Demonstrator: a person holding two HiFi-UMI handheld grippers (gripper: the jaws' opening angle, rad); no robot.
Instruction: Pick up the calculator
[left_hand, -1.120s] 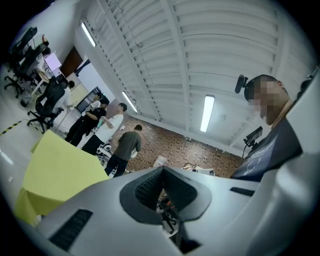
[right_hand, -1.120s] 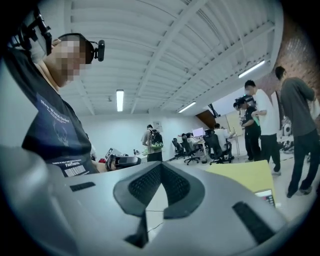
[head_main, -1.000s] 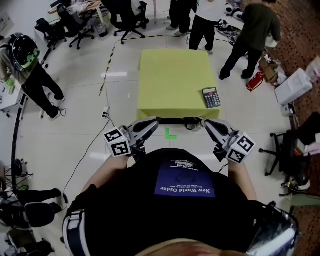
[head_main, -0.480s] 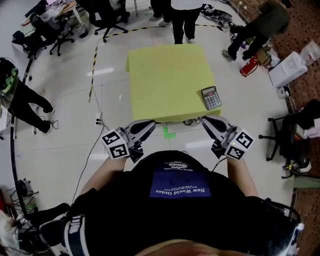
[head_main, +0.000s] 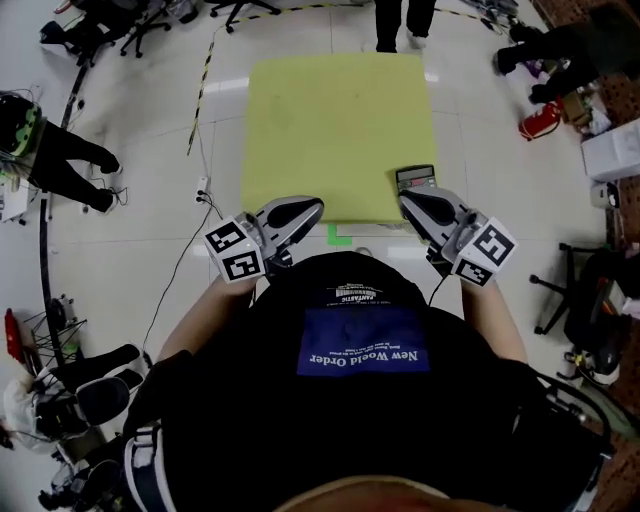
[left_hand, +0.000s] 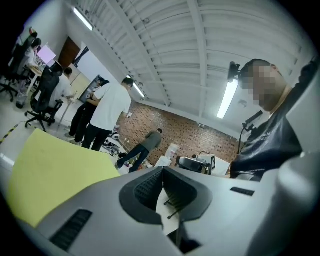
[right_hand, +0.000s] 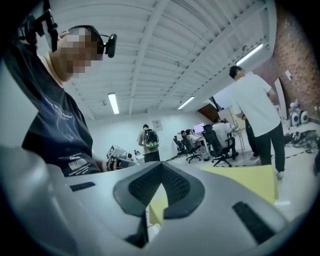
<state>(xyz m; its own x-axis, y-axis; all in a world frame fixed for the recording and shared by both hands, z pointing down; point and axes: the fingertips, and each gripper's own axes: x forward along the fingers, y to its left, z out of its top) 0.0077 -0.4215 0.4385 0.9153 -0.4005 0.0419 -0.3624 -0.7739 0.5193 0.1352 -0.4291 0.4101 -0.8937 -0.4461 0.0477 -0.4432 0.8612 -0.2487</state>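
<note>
The dark calculator (head_main: 415, 177) lies flat near the front right corner of the yellow table (head_main: 340, 110). My right gripper (head_main: 406, 200) hovers just in front of it, its jaws shut and empty, and its tip covers the calculator's near end. At the table's front edge, left of middle, my left gripper (head_main: 314, 208) is shut too, with nothing in it. In the left gripper view the closed jaws (left_hand: 162, 170) point across the yellow top (left_hand: 55, 172). The right gripper view shows closed jaws (right_hand: 161, 166) and the table's edge (right_hand: 245, 180); the calculator is hidden there.
People stand beyond the table's far side (head_main: 400, 15) and at the left (head_main: 55, 150). Office chairs (head_main: 95, 25) crowd the far left corner. Yellow-black tape (head_main: 205, 70) and a cable (head_main: 180, 270) run over the floor. A green mark (head_main: 338, 236) sits below the table's front edge.
Both grippers have moved forward to the table's front edge. The table now fills more of the head view, and the right gripper's tip has come over the calculator's near end.
</note>
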